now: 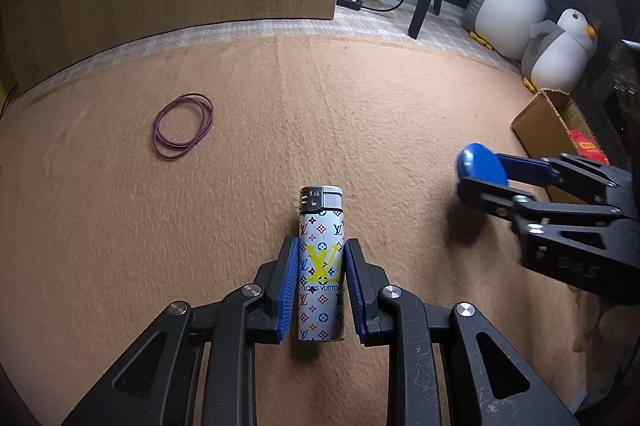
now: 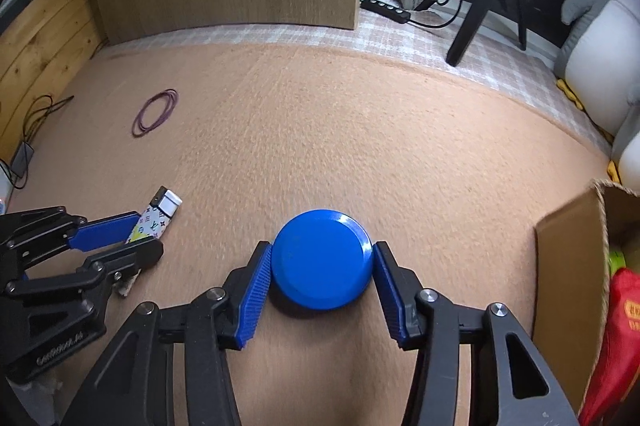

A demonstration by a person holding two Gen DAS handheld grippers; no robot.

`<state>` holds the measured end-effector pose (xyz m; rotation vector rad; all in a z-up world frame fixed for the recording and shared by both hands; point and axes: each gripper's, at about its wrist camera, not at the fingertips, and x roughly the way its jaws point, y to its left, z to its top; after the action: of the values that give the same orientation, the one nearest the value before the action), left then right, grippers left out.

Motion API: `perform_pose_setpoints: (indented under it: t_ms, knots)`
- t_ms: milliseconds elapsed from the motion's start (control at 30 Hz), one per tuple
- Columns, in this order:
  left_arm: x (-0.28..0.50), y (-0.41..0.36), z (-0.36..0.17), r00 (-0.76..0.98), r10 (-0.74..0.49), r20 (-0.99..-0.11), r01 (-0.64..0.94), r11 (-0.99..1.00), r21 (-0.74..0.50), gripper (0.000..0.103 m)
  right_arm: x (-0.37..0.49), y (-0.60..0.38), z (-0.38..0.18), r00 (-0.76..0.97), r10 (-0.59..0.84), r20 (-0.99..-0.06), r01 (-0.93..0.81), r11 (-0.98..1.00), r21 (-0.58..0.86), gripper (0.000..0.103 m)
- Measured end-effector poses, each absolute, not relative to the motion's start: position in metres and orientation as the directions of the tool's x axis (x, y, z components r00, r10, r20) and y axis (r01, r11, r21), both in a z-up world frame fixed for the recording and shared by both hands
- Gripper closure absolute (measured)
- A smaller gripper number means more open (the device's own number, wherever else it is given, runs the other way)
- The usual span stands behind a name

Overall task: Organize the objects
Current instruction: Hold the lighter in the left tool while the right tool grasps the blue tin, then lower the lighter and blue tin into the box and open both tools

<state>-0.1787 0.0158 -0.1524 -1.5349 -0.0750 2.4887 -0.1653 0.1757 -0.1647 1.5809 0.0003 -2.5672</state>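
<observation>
Lighter: light, stiff, slick; left claw grips mid-body.
Lid: light, rigid; right claw clamps its rim.

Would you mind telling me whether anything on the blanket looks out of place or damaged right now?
Nothing looks damaged or spilled. The only stray item is the purple rubber bands, lying loose on the tan blanket, apart from the lighter in the left gripper and the blue lid in the right gripper.
</observation>
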Motion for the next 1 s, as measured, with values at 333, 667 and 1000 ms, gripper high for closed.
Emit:
perform_pose_setpoints:
  t_ms: [333,667,1000]
  knots:
    - [-0.169,0.035,-0.12,-0.474,0.23,-0.85,-0.193,-0.969,-0.155,0.078,-0.118,0.202,-0.122,-0.517,-0.149,-0.843,0.08,-0.989,0.126,0.057]
    - [-0.18,0.103,-0.084,-0.5,0.294,-0.814,-0.296,-0.942,-0.158,0.078,-0.067,0.266,-0.084,-0.581,-0.111,-0.806,-0.011,-0.99,0.144,0.057]
    - [-0.202,0.201,-0.074,-0.485,0.37,-0.792,-0.396,-0.901,-0.179,0.078,-0.018,0.333,-0.077,-0.593,-0.043,-0.804,-0.115,-0.984,0.137,0.057]
